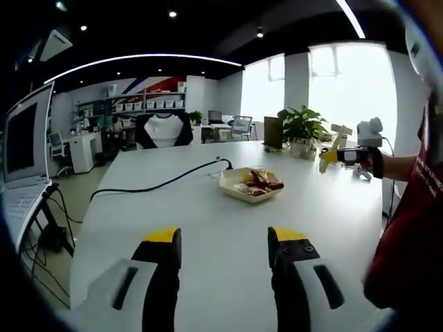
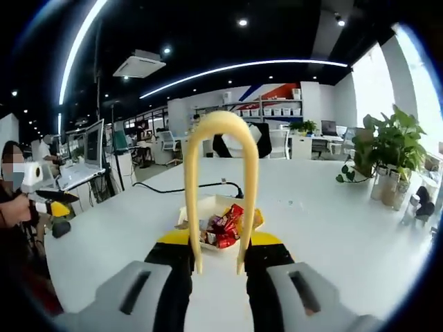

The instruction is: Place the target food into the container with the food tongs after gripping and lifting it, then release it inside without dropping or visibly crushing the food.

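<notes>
A cream tray [image 1: 230, 182] of red-wrapped food [image 1: 257, 181] sits mid-table, well beyond my left gripper [image 1: 225, 238], which is open with nothing between its jaws. A hand at the right holds my right gripper [image 1: 351, 156] with the yellow food tongs [image 1: 331, 151] above the table. In the right gripper view my right gripper [image 2: 220, 243] is shut on the tongs [image 2: 221, 124], whose U-bend rises away from the jaws. The tray [image 2: 196, 205] and wrapped food [image 2: 223, 228] lie just behind the tong arms. My left gripper [image 2: 54, 203] shows at the far left, held by a person.
A black cable [image 1: 152, 185] runs over the white table [image 1: 173, 214] to the tray's left. Potted plants [image 1: 301, 128] [image 2: 387, 152] stand at the far edge. A laptop [image 1: 28, 149] sits on a stand off the left side. Chairs and shelves fill the room behind.
</notes>
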Tool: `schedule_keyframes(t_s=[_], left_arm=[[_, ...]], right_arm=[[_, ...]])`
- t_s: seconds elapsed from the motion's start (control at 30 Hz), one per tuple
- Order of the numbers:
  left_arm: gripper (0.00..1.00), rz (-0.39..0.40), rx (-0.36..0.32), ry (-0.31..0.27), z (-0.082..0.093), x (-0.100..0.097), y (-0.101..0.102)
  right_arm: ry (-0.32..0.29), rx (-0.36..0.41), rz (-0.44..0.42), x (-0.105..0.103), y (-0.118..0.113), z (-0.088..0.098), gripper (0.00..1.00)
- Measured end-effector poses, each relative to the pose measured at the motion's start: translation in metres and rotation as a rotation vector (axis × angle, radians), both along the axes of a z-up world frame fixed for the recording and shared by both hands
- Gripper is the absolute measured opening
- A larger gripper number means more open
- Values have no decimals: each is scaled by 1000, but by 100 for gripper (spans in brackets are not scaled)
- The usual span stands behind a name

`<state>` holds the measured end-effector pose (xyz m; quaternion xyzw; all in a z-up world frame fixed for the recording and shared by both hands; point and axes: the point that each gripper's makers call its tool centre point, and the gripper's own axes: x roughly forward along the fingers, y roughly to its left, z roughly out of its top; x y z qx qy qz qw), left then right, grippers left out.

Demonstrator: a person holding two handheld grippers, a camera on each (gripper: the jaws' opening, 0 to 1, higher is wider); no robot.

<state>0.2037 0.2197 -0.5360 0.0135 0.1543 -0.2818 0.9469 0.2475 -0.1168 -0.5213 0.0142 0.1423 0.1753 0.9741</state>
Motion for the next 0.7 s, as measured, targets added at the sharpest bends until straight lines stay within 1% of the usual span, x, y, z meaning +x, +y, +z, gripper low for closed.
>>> schedule_keyframes(t_s=[0.07,0.13,0.27,0.37,0.43,0.5,0.6,0.63,0.7], left_arm=[[53,7,-1,-5,2,3,1],[53,8,-7,-6,4,5,1],[53,-3,11,-7,5,11,0],[53,-5,30,-19,9,15,0],[53,-6,99,-45,10,20,3],[53,-18,89,-53,14,22,0],[53,-14,62,-70,22,27,0],[53,0,20,-78,27,30,0],[53,8,15,-94,33,33,2]], right_arm=[[9,2,-31,-2,-15,-8,25],[17,-8,-54,-7,-25,-12,25],[20,-3,-111,-16,-42,-14,25],[15,2,-156,-24,-57,-13,25],[13,-5,-177,-30,-69,-14,25],[15,-10,-200,-36,-80,-13,25],[13,-17,-236,-42,-92,-12,25],[12,-19,-248,-43,-96,-11,25],[6,-7,-267,-45,-104,-9,26]])
